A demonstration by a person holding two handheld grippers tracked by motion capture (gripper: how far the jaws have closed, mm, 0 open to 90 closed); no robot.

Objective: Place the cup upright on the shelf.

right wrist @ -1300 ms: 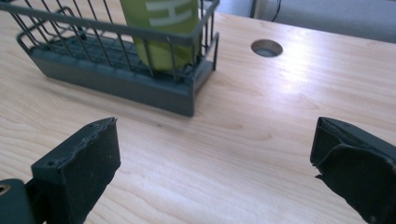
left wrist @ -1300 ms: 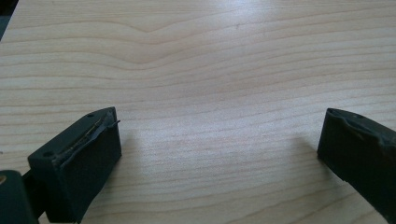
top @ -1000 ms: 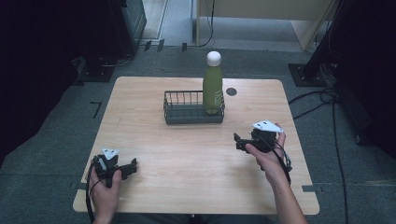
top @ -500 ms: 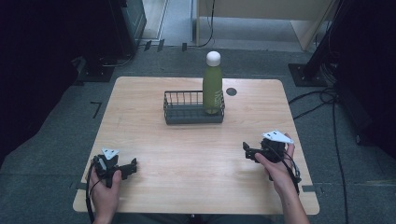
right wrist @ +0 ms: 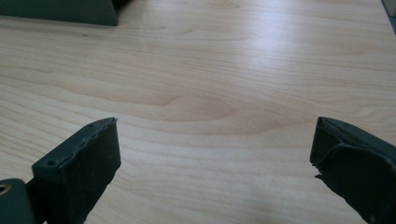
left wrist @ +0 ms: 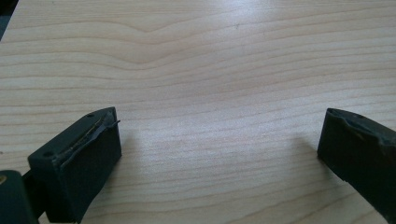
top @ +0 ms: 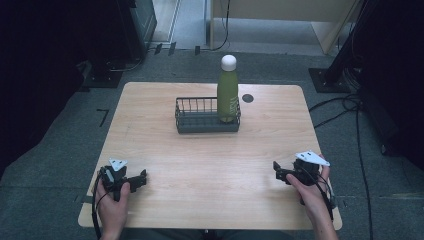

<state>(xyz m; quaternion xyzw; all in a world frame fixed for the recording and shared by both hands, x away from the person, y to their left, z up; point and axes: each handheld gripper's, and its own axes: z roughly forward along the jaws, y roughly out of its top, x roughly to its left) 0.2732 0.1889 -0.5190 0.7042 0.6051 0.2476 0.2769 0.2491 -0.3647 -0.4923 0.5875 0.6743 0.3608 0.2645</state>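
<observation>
Green metal bottle with a white cap is standing upright in the right end of the dark wire basket, well ahead of both spread, empty claws; it is being approached more closely by the right gripper than the left gripper.

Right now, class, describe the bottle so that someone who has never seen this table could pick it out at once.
Start at the wooden table and look to its far middle, where a dark wire basket sits. The bottle stands upright in the basket's right end. It is the tallest thing there, green with a white cap.
</observation>
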